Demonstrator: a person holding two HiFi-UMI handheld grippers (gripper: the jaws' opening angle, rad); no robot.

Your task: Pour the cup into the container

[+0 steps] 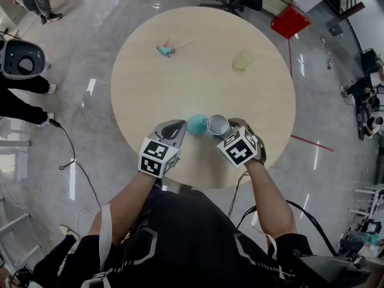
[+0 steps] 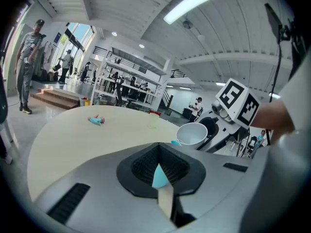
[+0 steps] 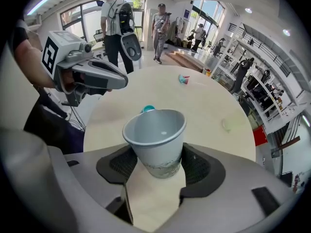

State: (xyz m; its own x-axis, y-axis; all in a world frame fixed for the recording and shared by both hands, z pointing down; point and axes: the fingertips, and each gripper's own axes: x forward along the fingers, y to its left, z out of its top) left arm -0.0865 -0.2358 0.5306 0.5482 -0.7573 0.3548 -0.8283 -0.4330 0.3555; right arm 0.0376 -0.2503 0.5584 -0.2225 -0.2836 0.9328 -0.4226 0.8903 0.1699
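A grey paper cup (image 3: 155, 139) sits between the pads of my right gripper (image 3: 154, 171), which is shut on its lower wall. The cup (image 1: 217, 125) is tilted, with its mouth toward a teal container (image 1: 196, 124) near the table's front edge; I see nothing inside it. My left gripper (image 1: 182, 128) reaches the container from the left. In the left gripper view a teal sliver of the container (image 2: 160, 176) is pinched between the nearly closed jaws of that gripper (image 2: 161, 179). The cup (image 2: 192, 133) hangs just beyond them. Most of the container is hidden there.
On the round wooden table (image 1: 180, 83), a small teal and pink toy (image 1: 166, 49) lies at the far left and a pale green object (image 1: 243, 60) at the far right. A red box (image 1: 291, 21) and people (image 1: 24, 95) are on the floor around it.
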